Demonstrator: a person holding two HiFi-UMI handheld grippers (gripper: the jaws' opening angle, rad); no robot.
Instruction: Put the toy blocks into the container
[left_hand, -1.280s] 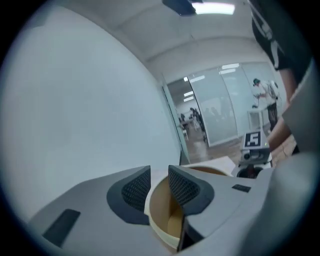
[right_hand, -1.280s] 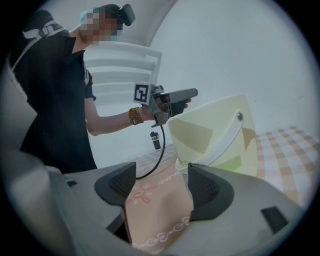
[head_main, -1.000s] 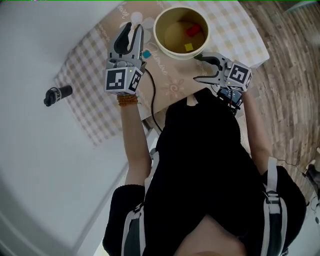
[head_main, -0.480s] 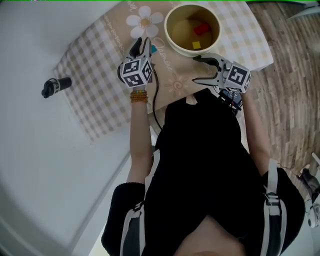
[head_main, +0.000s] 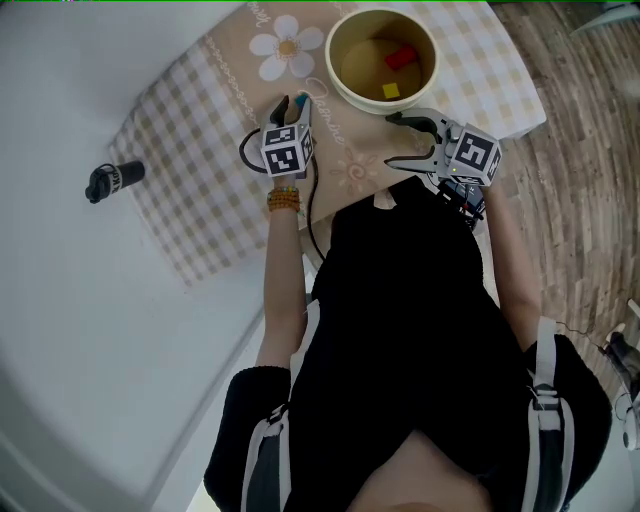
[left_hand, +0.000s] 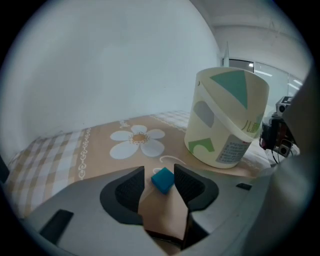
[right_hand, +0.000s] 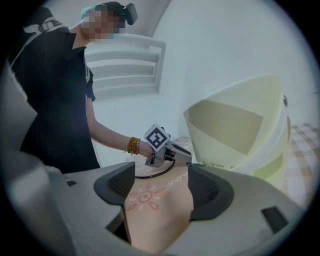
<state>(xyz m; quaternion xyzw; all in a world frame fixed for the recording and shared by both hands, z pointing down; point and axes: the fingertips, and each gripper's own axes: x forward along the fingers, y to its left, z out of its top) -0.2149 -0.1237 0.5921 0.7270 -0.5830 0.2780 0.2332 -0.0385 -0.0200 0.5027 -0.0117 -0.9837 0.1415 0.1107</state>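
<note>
Blocks inside container, head view only

Wood-plank floor at the right, checked cloth over a white surface

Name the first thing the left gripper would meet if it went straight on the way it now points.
The blue block, lying on the tablecloth between the jaws of the left gripper, which have just been opening. Beyond it, probably only cloth.
</note>
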